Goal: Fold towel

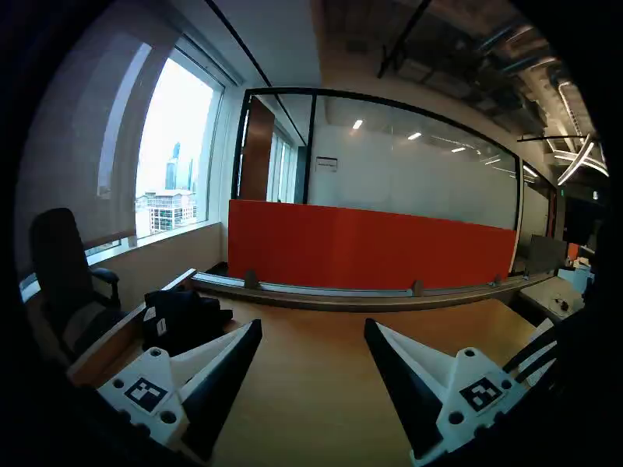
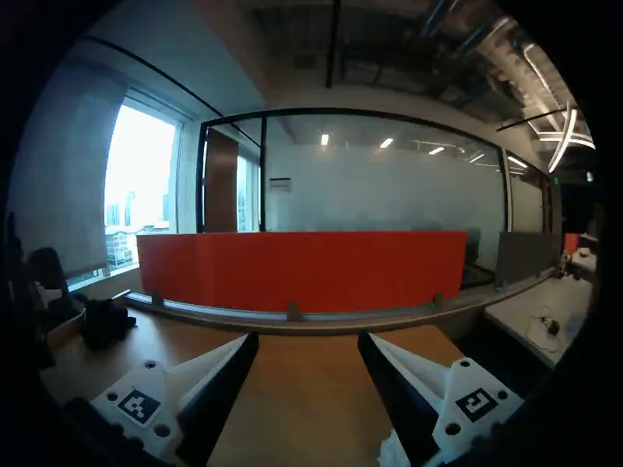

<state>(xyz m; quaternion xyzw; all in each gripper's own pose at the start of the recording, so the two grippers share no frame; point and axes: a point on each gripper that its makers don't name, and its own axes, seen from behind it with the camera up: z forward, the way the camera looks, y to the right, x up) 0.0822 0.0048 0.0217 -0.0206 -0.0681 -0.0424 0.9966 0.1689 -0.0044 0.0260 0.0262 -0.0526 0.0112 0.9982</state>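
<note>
Desk (image 1: 311, 405), illegible notice (image 1: 326, 164), spread left gripper (image 1: 312, 322)

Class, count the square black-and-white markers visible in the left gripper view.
2, both on the left gripper: one marker on its finger at lower left, the other marker on its finger at lower right. More may be hidden.

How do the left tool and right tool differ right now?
The left tool has the black bundle close beside it; the right tool has it farther off. A white cloth edge shows under the right tool; the left tool hangs over bare desk. Both are open, empty, facing the orange divider.
</note>
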